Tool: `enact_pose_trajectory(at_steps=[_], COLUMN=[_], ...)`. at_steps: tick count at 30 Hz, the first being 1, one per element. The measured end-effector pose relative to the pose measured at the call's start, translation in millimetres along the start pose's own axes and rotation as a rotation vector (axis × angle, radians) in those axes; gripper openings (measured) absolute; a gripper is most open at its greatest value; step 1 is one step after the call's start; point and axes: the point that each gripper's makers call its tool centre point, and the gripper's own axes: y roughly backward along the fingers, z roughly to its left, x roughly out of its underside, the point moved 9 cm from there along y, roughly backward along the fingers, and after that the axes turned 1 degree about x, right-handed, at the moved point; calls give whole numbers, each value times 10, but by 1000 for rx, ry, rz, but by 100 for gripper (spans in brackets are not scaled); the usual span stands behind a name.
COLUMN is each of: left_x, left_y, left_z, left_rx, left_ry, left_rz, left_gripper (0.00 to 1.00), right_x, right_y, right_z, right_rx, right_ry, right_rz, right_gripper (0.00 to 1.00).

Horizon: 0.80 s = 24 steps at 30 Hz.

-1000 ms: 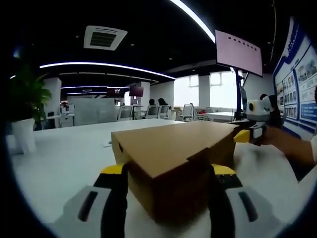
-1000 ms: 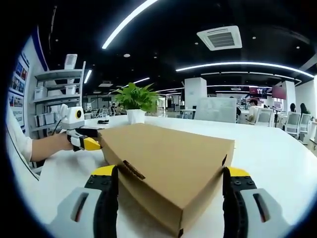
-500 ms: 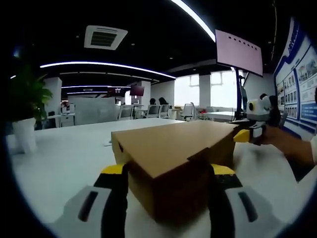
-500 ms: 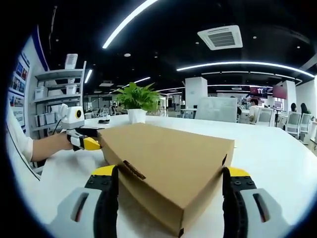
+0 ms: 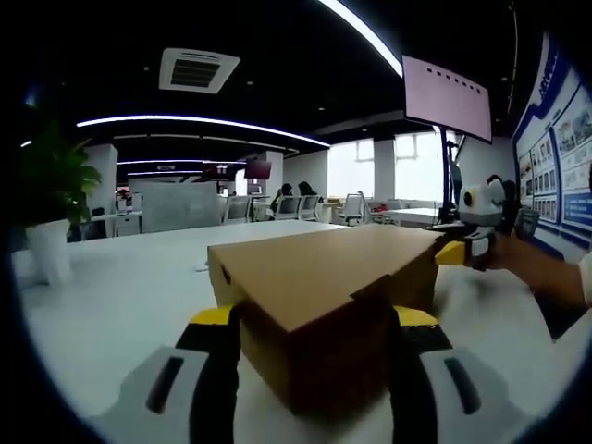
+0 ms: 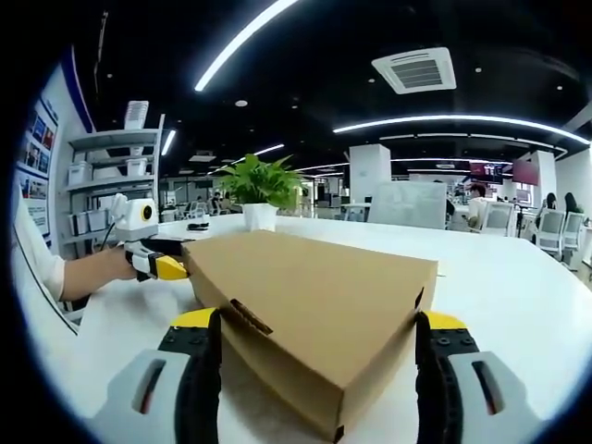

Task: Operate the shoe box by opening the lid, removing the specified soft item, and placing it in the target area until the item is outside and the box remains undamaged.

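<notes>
1. Jaws of the left gripper (image 5: 313, 319) stand spread wide, one on each side of a corner of the shoe box (image 5: 324, 291); whether they press the cardboard cannot be told.
2. Jaws of the right gripper (image 6: 321, 324) are likewise spread, flanking another corner of the shoe box (image 6: 314, 305), with their yellow tips level with the box walls.
3. The shoe box is plain brown cardboard, unprinted, with its lid shut flat on top and matte all over.
4. In the left gripper view a tab-shaped flap edge steps down at the near corner of the lid, and a small notch marks the far left wall.
5. In the right gripper view a dark slot runs along the near left edge of the lid, and a small notch sits at the right corner.
6. The box lies on a white surface (image 6: 518, 296), near the person's edge of it.
7. The right gripper's yellow tip (image 5: 453, 252), held by a hand, sits at the far right end of the box in the left gripper view.
8. The left gripper's tip (image 6: 171, 267) touches the box's far left end in the right gripper view.
9. A potted plant (image 6: 257, 190) stands on the surface beyond the box.
</notes>
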Motion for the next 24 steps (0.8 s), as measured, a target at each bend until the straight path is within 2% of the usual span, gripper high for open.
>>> enact_pose_trajectory(at_steps=[24], left_x=[15], left_y=[66], left_z=[-139], left_rx=[0], left_ry=[3], left_rz=[-2], left_gripper=[64], right_x=[11], right_y=[61], right_z=[87], right_rx=[-8], right_ry=[1], right_rz=[-5], right_gripper=[88])
